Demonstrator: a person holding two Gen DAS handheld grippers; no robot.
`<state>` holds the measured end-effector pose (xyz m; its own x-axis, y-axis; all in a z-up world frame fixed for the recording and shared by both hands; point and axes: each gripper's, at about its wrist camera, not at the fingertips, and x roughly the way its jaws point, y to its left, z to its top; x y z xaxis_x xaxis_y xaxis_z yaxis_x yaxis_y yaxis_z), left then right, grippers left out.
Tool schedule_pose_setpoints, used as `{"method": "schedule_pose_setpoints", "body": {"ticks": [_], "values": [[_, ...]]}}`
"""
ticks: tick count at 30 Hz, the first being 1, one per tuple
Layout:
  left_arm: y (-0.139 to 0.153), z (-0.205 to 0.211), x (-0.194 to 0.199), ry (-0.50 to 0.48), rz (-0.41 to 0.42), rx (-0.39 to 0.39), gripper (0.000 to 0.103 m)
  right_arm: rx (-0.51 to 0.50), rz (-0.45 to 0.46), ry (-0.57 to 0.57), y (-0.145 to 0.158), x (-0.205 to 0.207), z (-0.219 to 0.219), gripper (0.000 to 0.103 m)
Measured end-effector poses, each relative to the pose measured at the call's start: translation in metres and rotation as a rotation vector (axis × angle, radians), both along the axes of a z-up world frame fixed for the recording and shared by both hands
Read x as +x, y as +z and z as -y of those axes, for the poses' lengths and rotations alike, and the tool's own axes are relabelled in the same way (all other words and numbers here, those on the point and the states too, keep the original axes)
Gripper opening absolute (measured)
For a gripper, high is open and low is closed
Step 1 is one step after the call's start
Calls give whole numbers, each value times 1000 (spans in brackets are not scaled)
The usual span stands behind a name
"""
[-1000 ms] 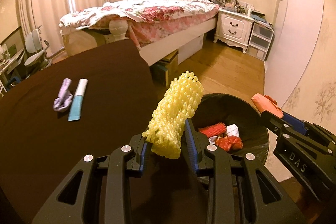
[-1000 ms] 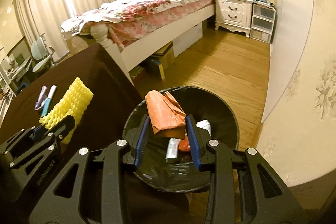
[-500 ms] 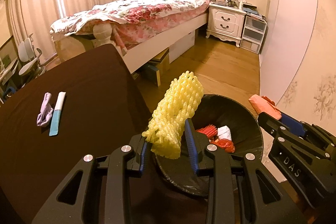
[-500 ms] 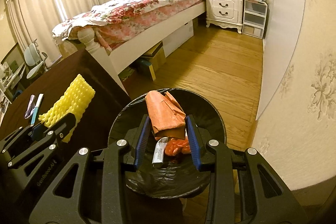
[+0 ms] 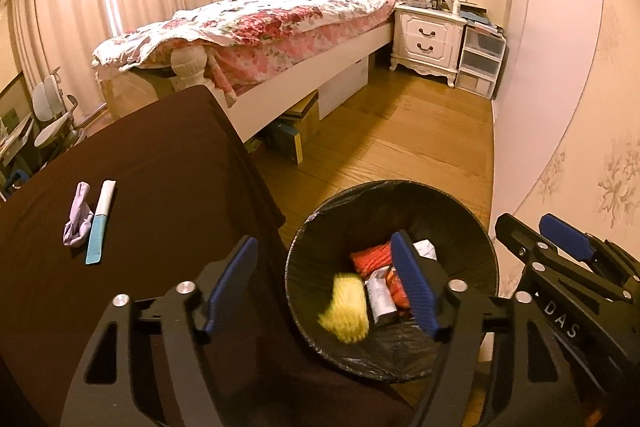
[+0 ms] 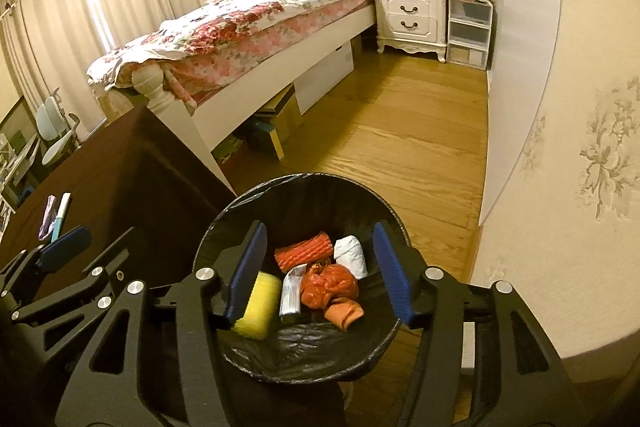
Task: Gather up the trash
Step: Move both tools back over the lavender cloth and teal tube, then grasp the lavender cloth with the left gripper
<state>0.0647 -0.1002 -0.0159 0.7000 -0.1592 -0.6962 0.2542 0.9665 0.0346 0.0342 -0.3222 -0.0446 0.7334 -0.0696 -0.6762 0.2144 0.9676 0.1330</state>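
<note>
The left claw [image 5: 322, 287] was held wide apart and gripped nothing, above the near rim of the bin [image 5: 476, 227]. The right claw [image 6: 318, 273] was likewise spread wide and held nothing, directly over the bin [image 6: 224, 215]. Inside the black-lined bin, yellow foam net [image 6: 258, 305] was seen at the left, blurred in the left view [image 5: 346, 309]. Beside it lay a silver tube [image 6: 290, 293], an orange bag [image 6: 330, 285], an orange wrapper [image 6: 344, 313], red net [image 6: 304, 251] and white paper [image 6: 350, 255]. On the dark desk [image 5: 160, 187], well apart from the bin, a purple scrap [image 5: 78, 215] was seen just beside a white and teal tube [image 5: 100, 221]. Farther off, a bed [image 5: 256, 23] and a nightstand [image 5: 428, 39] stood on the wooden floor [image 5: 400, 143].
</note>
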Motion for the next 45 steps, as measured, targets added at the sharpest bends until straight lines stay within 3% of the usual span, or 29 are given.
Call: {"method": "schedule_pose_setpoints", "body": {"ticks": [7, 15, 29, 33, 45], "values": [[5, -8, -3, 31, 20, 2, 76, -9, 2, -5, 1, -1, -3, 66], [10, -44, -4, 110, 30, 0, 76, -6, -6, 37, 1, 2, -25, 66], [6, -165, -2, 353, 18, 8, 76, 0, -20, 306, 13, 34, -152, 66], [3, -188, 6, 398, 1, 10, 71, -12, -27, 356, 14, 39, -175, 66], [-10, -211, 42, 383, -73, 20, 65, -28, -47, 400, 14, 74, -198, 66]]}}
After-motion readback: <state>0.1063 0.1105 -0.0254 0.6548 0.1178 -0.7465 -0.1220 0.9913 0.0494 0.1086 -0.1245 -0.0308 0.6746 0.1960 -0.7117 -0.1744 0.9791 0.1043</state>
